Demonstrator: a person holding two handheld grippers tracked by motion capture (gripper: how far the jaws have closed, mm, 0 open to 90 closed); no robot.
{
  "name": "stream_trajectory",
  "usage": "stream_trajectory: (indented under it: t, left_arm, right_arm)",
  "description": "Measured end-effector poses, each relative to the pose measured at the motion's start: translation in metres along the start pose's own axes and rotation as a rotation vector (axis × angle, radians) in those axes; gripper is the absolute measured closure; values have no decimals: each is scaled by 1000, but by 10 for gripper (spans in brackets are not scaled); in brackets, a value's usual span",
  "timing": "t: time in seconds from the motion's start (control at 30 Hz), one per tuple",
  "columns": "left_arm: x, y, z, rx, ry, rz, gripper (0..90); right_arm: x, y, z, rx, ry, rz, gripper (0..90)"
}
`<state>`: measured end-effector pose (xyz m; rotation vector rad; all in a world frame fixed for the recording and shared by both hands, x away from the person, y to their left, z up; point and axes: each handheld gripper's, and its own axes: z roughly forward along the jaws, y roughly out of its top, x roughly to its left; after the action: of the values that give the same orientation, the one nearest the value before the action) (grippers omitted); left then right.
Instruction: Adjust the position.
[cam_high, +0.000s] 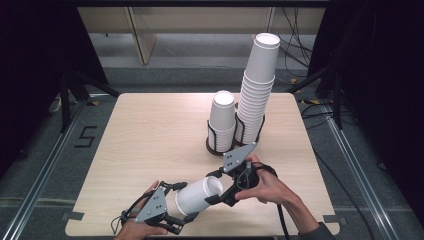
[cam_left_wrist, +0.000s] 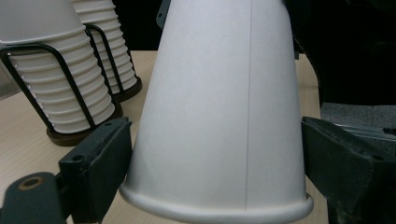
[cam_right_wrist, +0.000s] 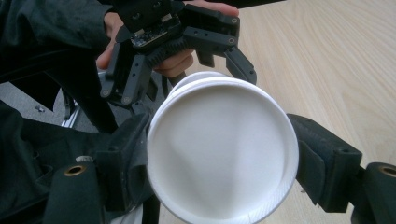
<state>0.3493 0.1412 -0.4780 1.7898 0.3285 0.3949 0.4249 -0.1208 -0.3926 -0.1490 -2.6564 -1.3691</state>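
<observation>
A white paper cup (cam_high: 197, 196) lies on its side in the air above the table's front edge, held between the two grippers. My left gripper (cam_high: 185, 202) is shut on its wide end. In the left gripper view both pads press the cup's wall (cam_left_wrist: 219, 107) just above the rolled lip. My right gripper (cam_high: 216, 187) is shut on the narrow end. In the right gripper view the cup's round base (cam_right_wrist: 219, 154) faces the camera, with a pad tight against each side. Beyond it a hand holds the left gripper (cam_right_wrist: 180, 84).
Two stacks of white cups stand in black wire holders at the back right of the wooden table (cam_high: 150, 135): a short stack (cam_high: 222, 117) and a tall leaning stack (cam_high: 257, 85). Both holders also appear in the left gripper view (cam_left_wrist: 51, 79). Cables lie on the floor behind.
</observation>
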Motion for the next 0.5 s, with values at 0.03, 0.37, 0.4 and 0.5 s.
stream_trajectory:
  t: [0.03,0.37,0.4,0.5]
  left_arm:
    - [0,-1,2,-16,-11,-8,104]
    - [-6,0,8,23,-23,12,106]
    - [-6,1,8,25,-22,5,114]
    - [-6,3,6,33,-23,13,139]
  right_arm:
    - [0,0,0,-7,3,3,267]
    - [11,10,0,-7,-17,-32,270]
    - [12,11,0,-4,-22,-41,271]
    - [13,11,-1,-6,-18,-38,272]
